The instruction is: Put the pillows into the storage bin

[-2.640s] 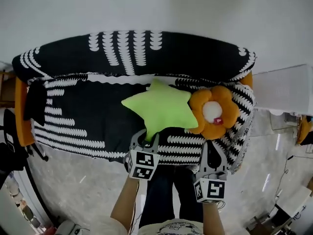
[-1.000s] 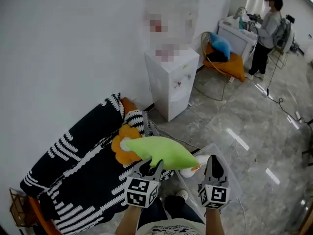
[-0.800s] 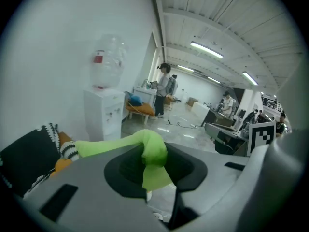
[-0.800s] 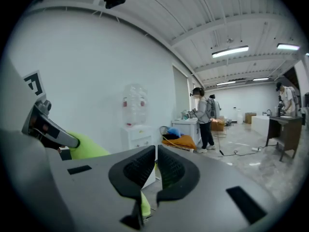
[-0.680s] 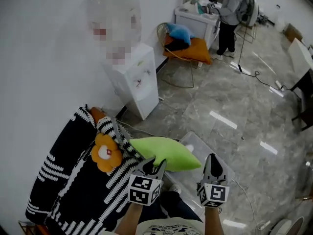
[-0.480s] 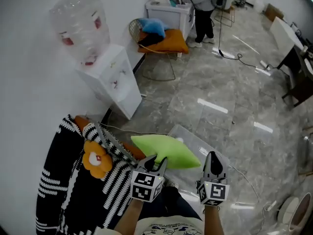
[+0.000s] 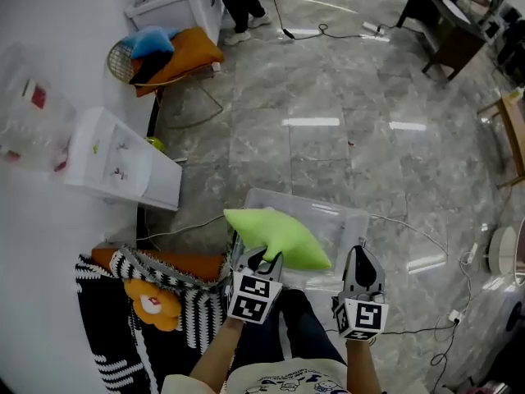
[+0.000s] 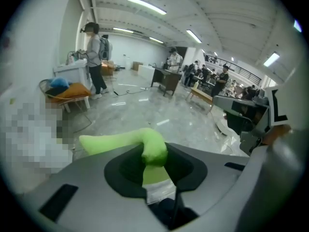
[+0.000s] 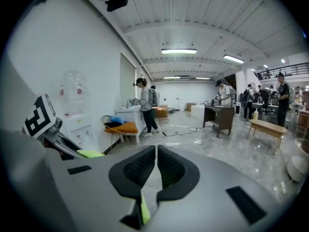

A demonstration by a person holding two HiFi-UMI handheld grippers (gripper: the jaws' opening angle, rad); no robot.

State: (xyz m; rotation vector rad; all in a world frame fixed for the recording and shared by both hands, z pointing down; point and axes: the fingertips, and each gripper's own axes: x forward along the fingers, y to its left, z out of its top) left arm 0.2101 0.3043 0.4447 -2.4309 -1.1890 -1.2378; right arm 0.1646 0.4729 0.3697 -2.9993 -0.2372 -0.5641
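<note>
Pillow in grip: lime-green star-shaped plush pillow (image 7: 275, 235), held up in the air by one of its points, over the left edge of the bin.
Left gripper: the left gripper (image 7: 264, 258) is clenched on that point; in the left gripper view the green fabric (image 8: 153, 149) is pinched between the dark pads and bulges out in front of them.
Right gripper: the right gripper (image 7: 362, 257) has its jaws drawn together with only a slim slit between the pads and nothing in it; it hangs over the bin's near right corner, apart from the pillow.
Bin: clear plastic storage bin (image 7: 344, 220) with no lid, standing on the grey marble floor (image 7: 328, 89) just in front of the person's legs.
Second pillow: orange flower-shaped plush pillow (image 7: 152, 304) lying at the edge of the black-and-white striped sofa cover (image 7: 107, 335), left of the bin and well clear of both grippers.
Surroundings: white water dispenser (image 7: 115, 158) stands against the wall beyond the sofa.
</note>
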